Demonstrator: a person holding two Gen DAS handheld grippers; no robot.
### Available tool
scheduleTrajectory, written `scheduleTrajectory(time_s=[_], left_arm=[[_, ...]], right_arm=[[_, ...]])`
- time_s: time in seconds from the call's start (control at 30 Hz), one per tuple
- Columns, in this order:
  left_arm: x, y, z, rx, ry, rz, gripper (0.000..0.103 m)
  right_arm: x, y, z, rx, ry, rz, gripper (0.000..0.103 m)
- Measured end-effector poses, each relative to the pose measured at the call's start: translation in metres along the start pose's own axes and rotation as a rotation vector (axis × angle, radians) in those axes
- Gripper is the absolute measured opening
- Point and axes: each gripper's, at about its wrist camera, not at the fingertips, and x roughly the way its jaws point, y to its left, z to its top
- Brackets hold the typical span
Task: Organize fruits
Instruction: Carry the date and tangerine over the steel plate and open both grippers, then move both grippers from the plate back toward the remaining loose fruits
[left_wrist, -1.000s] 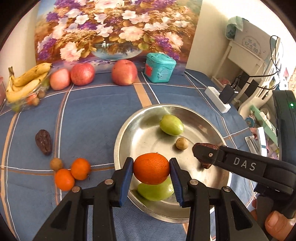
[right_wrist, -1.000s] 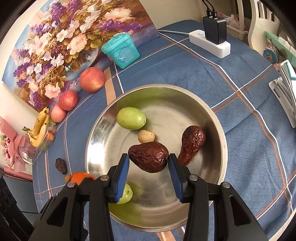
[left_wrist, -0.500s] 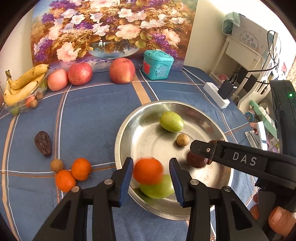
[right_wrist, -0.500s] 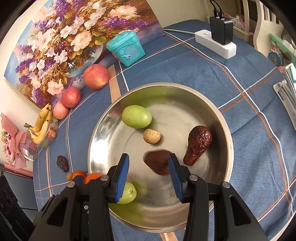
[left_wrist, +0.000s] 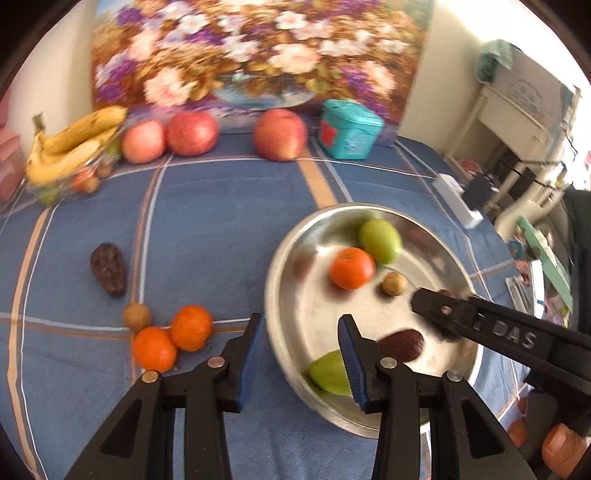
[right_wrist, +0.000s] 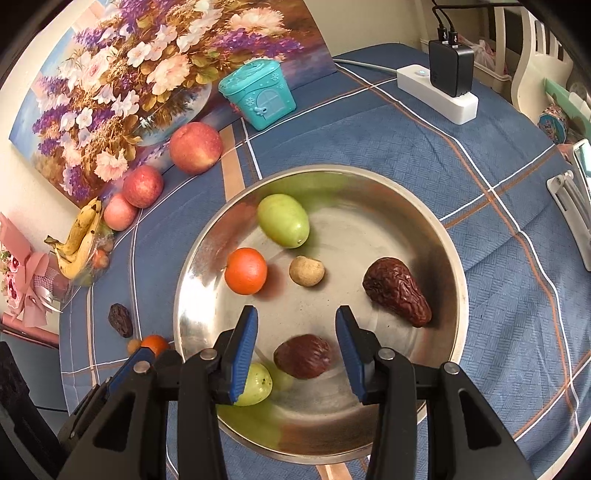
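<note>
A steel bowl (right_wrist: 448, 236) (left_wrist: 280, 266) holds an orange (right_wrist: 245, 270) (left_wrist: 351, 267), two green fruits (right_wrist: 283, 220) (right_wrist: 255, 384), a small tan fruit (right_wrist: 306, 271), and two dark dried dates (right_wrist: 397, 291) (right_wrist: 303, 356). My right gripper (right_wrist: 297, 345) is open and empty above the near date. My left gripper (left_wrist: 301, 354) is open and empty over the bowl's left rim. On the cloth lie two oranges (left_wrist: 171, 341), a small tan fruit (left_wrist: 136, 316) and a date (left_wrist: 109, 269).
Three apples (left_wrist: 192, 133) (left_wrist: 280, 134) (left_wrist: 143, 141), a bunch of bananas (left_wrist: 70, 144) and a teal box (left_wrist: 349, 129) line the back by a flower painting (left_wrist: 258, 48). A power strip (right_wrist: 437, 94) with a charger lies at the right.
Both grippers opened. The orange dropped from the left gripper into the bowl and rolled back; the date dropped from the right gripper into the bowl. The left gripper shifted left.
</note>
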Motion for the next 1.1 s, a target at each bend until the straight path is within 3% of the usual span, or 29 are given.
scheduleTrajectory(time_s=[0.37, 0.5, 0.77, 0.97, 1.1], left_arm=[[-0.012, 0.062, 0.002, -0.22, 0.025, 0.223, 0.044], [-0.021, 0.095, 0.002, -0.332, 0.027, 0.237, 0.044], [-0.037, 0.126, -0.003, -0.437, 0.004, 0.271, 0.045], [-0.038, 0.128, -0.006, -0.453, 0.01, 0.28, 0.053], [-0.036, 0.129, -0.006, -0.458, 0.023, 0.29, 0.067]], right_arm=[[0.003, 0.025, -0.005, -0.117, 0.01, -0.009, 0.045], [0.005, 0.044, -0.011, -0.2, 0.012, -0.029, 0.045], [0.006, 0.081, -0.025, -0.364, 0.005, -0.037, 0.045], [0.009, 0.084, -0.031, -0.385, 0.015, -0.047, 0.045], [0.012, 0.081, -0.03, -0.377, 0.014, -0.059, 0.048]])
